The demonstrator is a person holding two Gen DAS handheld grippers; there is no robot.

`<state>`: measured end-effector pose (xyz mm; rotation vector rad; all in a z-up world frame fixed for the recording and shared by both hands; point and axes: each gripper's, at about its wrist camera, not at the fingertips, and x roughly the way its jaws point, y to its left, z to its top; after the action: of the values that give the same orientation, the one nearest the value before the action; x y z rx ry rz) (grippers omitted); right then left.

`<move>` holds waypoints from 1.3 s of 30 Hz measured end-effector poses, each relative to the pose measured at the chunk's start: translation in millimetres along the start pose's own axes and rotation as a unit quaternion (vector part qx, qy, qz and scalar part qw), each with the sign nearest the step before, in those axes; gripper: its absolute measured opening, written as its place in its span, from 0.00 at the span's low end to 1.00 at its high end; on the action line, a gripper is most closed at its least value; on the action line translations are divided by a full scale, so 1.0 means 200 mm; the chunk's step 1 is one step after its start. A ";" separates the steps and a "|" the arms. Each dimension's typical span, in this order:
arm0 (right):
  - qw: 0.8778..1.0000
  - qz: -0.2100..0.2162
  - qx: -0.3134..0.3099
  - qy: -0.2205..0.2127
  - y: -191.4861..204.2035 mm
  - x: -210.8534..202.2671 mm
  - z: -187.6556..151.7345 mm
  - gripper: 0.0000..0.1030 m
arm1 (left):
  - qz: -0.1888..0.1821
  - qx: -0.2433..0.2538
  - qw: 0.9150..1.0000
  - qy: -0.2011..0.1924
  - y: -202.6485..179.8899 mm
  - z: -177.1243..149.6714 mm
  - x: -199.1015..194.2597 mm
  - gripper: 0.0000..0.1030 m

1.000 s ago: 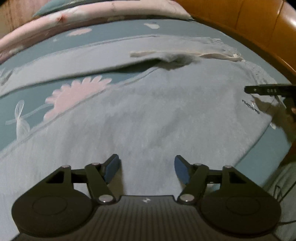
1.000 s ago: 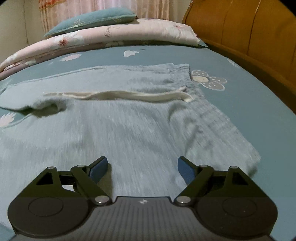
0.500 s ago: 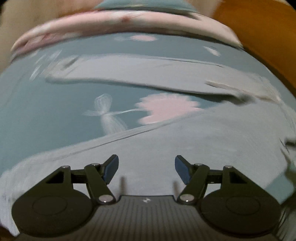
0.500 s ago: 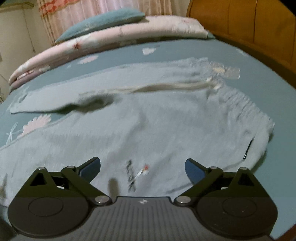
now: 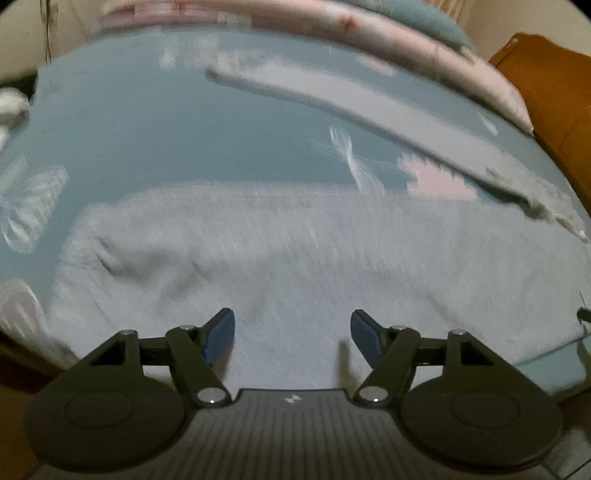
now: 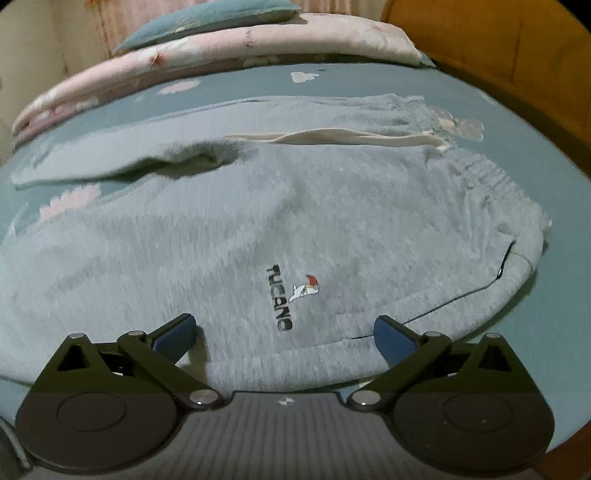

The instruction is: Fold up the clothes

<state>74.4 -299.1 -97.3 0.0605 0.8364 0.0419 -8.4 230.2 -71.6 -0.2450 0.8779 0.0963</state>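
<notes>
Grey sweatpants point(image 6: 295, 206) lie spread on the bed, waistband point(image 6: 491, 184) to the right, with a white drawstring point(image 6: 343, 136) across the top. My right gripper point(image 6: 284, 328) hovers over the near leg's upper part by the black logo point(image 6: 280, 299); its jaws are opening, wide apart, gripping nothing. In the blurred left wrist view, my left gripper point(image 5: 292, 326) stands open above the near leg point(image 5: 314, 251), close to its cuff end point(image 5: 92, 251). The far leg point(image 5: 369, 107) stretches across behind it.
The teal flowered sheet point(image 5: 184, 129) covers the bed. A folded pink quilt point(image 6: 221, 48) and a teal pillow point(image 6: 207, 16) lie at the far side. A wooden headboard point(image 6: 498, 44) stands at the right. The bed's near edge runs just below both grippers.
My left gripper has swept left along the near leg, from the waist area to the cuff end. My right gripper drew back to the near edge, its jaws spread wider, and the logo came into view.
</notes>
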 end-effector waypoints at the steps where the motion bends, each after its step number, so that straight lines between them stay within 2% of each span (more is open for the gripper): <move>1: 1.000 -0.005 -0.007 -0.002 0.01 0.00 -0.01 1.00 | -0.005 -0.008 1.000 -0.014 0.03 0.04 -0.02 0.70; 4: 1.000 -0.011 -0.006 -0.005 0.02 0.00 -0.02 1.00 | -0.027 -0.060 0.997 -0.039 0.18 0.16 0.00 0.70; 7: 1.000 -0.014 -0.003 -0.001 0.02 0.01 -0.01 1.00 | -0.051 -0.122 0.991 -0.017 0.34 0.23 0.12 0.69; 10: 1.000 -0.017 -0.004 0.002 0.02 0.01 0.00 1.00 | -0.027 -0.158 0.987 -0.002 0.47 0.24 0.22 0.69; 11: 1.000 -0.017 -0.005 0.002 0.02 0.01 0.00 1.00 | -0.007 -0.160 0.987 0.001 0.50 0.23 0.24 0.68; 12: 1.000 -0.018 -0.005 0.003 0.02 0.02 0.00 1.00 | -0.002 -0.162 0.987 -0.002 0.53 0.23 0.24 0.67; 15: 1.000 -0.019 -0.005 0.004 0.03 0.02 0.00 1.00 | -0.016 -0.181 0.983 -0.018 0.58 0.25 0.19 0.67; 17: 1.000 -0.021 -0.004 0.003 0.03 0.02 0.00 1.00 | -0.015 -0.175 0.984 -0.038 0.57 0.26 0.13 0.67; 21: 1.000 -0.026 -0.001 0.003 0.04 0.03 0.00 1.00 | -0.058 -0.148 0.986 -0.040 0.48 0.25 0.09 0.70; 26: 1.000 -0.026 0.001 0.002 0.04 0.03 0.00 1.00 | -0.032 -0.137 0.990 0.003 0.43 0.16 0.20 0.70; 28: 1.000 -0.026 0.001 0.002 0.04 0.03 0.00 1.00 | 0.006 -0.132 0.991 -0.003 0.44 0.13 0.20 0.67; 31: 1.000 -0.026 0.001 0.000 0.04 0.02 0.00 1.00 | 0.030 -0.126 0.992 -0.002 0.41 0.13 0.13 0.66; 33: 1.000 -0.026 0.001 -0.001 0.04 0.02 -0.01 1.00 | 0.021 -0.100 0.995 -0.005 0.35 0.14 0.07 0.68; 36: 1.000 -0.028 0.003 -0.003 0.04 0.02 -0.01 1.00 | -0.022 -0.076 0.997 -0.009 0.25 0.14 0.03 0.73; 39: 1.000 -0.029 0.004 -0.005 0.04 0.02 -0.01 1.00 | -0.038 -0.056 0.998 0.007 0.16 0.10 0.04 0.73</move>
<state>75.9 -290.9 -101.2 0.0444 0.8280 -0.0165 6.5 265.7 -70.8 -0.3841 0.8777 0.0727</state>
